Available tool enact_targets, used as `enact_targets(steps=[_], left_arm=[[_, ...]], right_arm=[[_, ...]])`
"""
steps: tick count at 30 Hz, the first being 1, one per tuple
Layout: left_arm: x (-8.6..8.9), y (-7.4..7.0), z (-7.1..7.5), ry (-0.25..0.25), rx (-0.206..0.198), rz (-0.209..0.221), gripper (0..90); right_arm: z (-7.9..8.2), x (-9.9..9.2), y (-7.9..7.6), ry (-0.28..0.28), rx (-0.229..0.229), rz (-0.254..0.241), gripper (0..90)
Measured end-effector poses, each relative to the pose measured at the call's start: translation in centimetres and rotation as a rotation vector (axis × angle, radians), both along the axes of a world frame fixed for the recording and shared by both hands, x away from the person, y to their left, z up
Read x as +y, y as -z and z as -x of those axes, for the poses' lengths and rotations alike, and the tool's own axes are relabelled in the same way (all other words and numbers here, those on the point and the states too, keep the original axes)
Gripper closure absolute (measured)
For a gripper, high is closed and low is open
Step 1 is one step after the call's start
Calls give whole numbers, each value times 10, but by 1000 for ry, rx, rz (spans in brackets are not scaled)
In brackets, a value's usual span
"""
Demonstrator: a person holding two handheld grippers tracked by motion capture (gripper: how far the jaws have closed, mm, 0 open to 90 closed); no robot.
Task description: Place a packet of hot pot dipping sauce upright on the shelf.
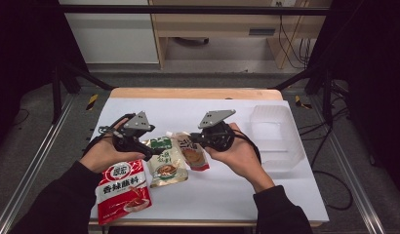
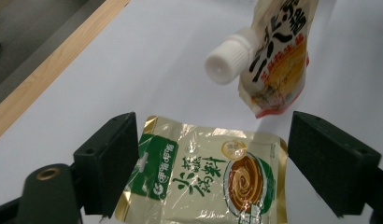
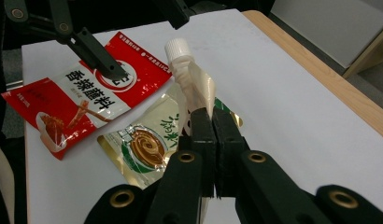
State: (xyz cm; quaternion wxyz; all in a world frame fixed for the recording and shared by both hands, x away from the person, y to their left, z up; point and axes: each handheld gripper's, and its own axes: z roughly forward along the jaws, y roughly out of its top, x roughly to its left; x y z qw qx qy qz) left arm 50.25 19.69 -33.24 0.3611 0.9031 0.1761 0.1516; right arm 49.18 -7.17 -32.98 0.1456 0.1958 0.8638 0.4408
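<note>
My right gripper point(image 1: 192, 140) point(image 3: 212, 116) is shut on a cream spouted pouch point(image 1: 193, 154) point(image 3: 195, 81) with a white screw cap and holds it edge-on above the table. In the left gripper view that spouted pouch point(image 2: 275, 56) hangs ahead with its cap pointing at me. A green-and-cream sauce pouch point(image 1: 164, 165) point(image 2: 203, 179) point(image 3: 142, 145) lies flat on the white sheet. My left gripper point(image 1: 150, 150) point(image 2: 217, 163) hovers over it with jaws wide open, not touching it. A red sauce packet point(image 1: 124, 190) point(image 3: 77, 102) lies flat at the front left.
A clear plastic container point(image 1: 277, 136) stands at the right side of the white sheet point(image 1: 188, 109). The table's wooden edge point(image 1: 193, 92) runs along the back. Dark frame rails flank the table on both sides.
</note>
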Motion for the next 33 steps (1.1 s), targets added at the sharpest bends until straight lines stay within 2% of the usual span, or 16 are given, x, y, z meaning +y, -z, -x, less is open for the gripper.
enact_targets(steps=[5, 12, 18, 25, 33], left_arm=[[-5, -2, 1, 23, -7, -16, 224], [-10, -4, 1, 61, 7, -5, 304], [-14, -5, 3, 84, -4, -14, 375], [-14, -6, 2, 94, 0, -3, 462], [-14, -4, 0, 105, 3, -24, 553]], right_arm=[[2, 2, -1, -8, 0, -3, 896], [3, 7, 0, -25, -2, -4, 897], [6, 14, 0, -33, 11, -2, 896], [7, 19, -1, -55, 13, -30, 896], [7, 21, -1, -59, 24, -47, 896]])
